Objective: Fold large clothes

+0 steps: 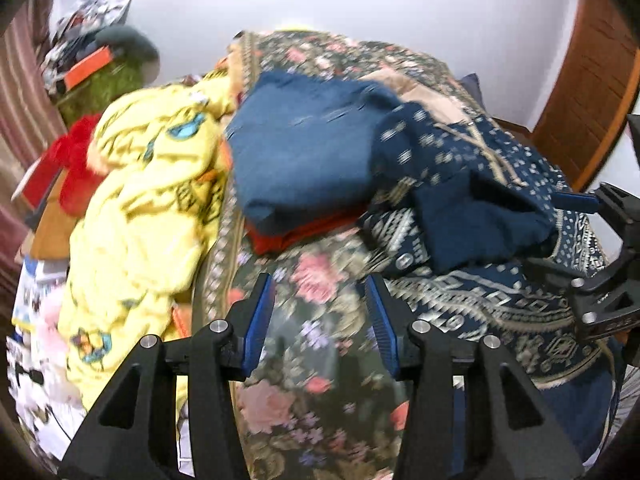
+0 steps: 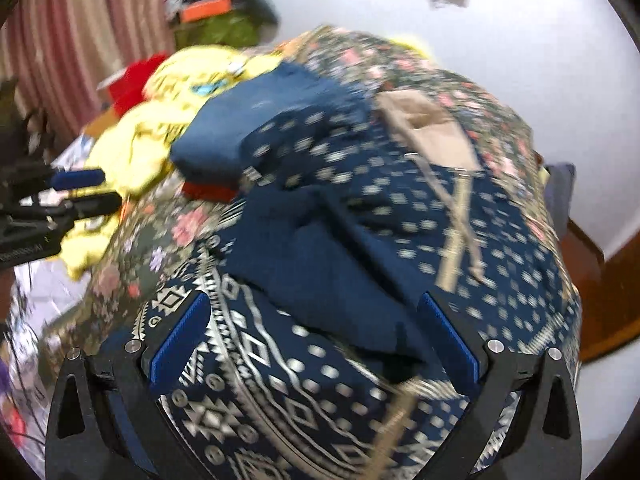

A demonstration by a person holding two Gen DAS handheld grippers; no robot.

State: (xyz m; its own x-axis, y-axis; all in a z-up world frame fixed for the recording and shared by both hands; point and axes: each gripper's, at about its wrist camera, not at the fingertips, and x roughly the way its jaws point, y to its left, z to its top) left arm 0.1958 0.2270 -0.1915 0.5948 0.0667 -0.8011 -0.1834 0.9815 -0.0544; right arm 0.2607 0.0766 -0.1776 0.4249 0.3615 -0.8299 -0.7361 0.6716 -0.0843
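Observation:
A large navy garment with a white and gold print [image 2: 400, 216] lies crumpled on the floral bedspread [image 1: 304, 320]; it also shows in the left wrist view [image 1: 480, 200]. My right gripper [image 2: 316, 312] is open and empty, held just above the garment's patterned hem. My left gripper [image 1: 320, 296] is open and empty over bare bedspread, left of the garment. A folded blue garment [image 1: 304, 148] lies on a red one [image 1: 304, 232] beyond it.
A yellow printed cloth [image 1: 152, 208] is heaped at the bed's left edge, with red cloth [image 1: 76, 168] and clutter beyond. A striped curtain [image 2: 80, 40] hangs at left. A wooden door [image 1: 592, 92] stands at right. Both views are motion-blurred.

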